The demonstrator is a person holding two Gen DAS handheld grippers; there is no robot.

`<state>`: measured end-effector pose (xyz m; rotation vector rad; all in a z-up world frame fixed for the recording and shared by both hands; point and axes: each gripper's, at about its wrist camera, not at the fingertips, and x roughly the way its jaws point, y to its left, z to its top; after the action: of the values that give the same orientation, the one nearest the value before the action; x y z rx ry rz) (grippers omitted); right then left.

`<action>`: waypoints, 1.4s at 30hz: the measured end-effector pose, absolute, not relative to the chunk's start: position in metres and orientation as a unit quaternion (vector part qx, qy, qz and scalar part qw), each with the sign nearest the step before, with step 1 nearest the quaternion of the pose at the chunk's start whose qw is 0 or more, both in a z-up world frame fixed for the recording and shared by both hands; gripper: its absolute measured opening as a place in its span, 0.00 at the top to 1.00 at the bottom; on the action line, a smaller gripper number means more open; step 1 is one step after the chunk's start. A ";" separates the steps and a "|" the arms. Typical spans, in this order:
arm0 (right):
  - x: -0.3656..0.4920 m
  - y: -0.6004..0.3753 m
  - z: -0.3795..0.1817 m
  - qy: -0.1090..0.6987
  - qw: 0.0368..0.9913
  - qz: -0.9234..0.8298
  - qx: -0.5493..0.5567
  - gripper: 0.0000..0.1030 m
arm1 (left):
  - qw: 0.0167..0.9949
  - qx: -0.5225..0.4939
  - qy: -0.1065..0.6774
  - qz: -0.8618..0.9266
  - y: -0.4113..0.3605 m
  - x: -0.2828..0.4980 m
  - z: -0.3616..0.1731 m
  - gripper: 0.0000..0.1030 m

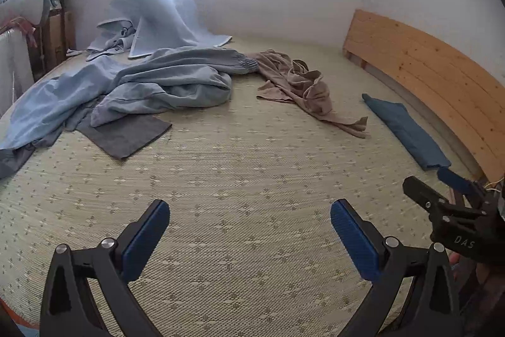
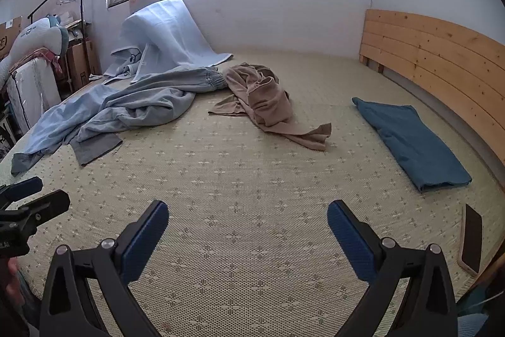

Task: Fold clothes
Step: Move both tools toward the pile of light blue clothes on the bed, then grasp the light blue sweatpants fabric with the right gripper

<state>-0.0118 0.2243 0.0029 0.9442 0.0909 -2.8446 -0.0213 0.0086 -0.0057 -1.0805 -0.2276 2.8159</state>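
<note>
The mat (image 1: pixel 240 210) was covered only at its far half, the near part being left bare, probably as folding room. A blue heap (image 1: pixel 132 84) was sprawled far left over a grey cloth (image 1: pixel 126 138); a tan garment (image 2: pixel 265 103) lay crumpled mid-far. A folded teal piece (image 2: pixel 413 141) was set aside right, by the headboard (image 2: pixel 442 59). Both the left gripper (image 1: pixel 249 223) and the right gripper (image 2: pixel 247 221) were held wide and empty over the bare mat, touching nothing.
</note>
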 end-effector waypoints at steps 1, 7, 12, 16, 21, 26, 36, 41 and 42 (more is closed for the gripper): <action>-0.013 0.224 0.003 0.029 0.072 -0.946 0.316 0.00 | 0.060 -0.357 -0.077 0.929 0.008 -0.023 -0.006 0.00; -0.021 0.220 -0.001 0.029 0.085 -0.940 0.330 0.00 | 0.070 -0.351 -0.086 0.930 0.006 -0.027 -0.003 0.00; -0.024 0.212 -0.004 0.040 0.094 -0.936 0.337 0.00 | 0.069 -0.338 -0.086 0.935 0.002 -0.033 0.003 0.00; -0.028 0.208 -0.006 0.052 0.090 -0.933 0.344 0.00 | 0.066 -0.335 -0.077 0.937 0.002 -0.039 0.005 0.00; -0.038 0.207 -0.007 0.051 0.094 -0.931 0.348 0.00 | 0.069 -0.335 -0.091 0.935 -0.004 -0.053 0.005 0.00; -0.049 0.201 -0.008 0.063 0.083 -0.930 0.353 0.00 | 0.059 -0.333 -0.087 0.937 -0.010 -0.069 0.006 0.00; -0.096 0.183 -0.004 0.050 0.109 -0.923 0.365 0.00 | 0.051 -0.345 -0.055 0.936 -0.027 -0.102 0.011 0.00; -0.132 0.157 0.013 0.055 0.136 -0.930 0.338 0.05 | 0.047 -0.334 -0.056 0.940 -0.047 -0.114 0.021 0.00; -0.140 0.151 0.017 0.059 0.139 -0.931 0.332 0.08 | 0.049 -0.328 -0.048 0.942 -0.050 -0.116 0.023 0.00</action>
<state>-0.1399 0.1506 0.0167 0.9595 0.1699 -2.6915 -0.1160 -0.0498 0.0235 -1.0002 -0.1454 2.8706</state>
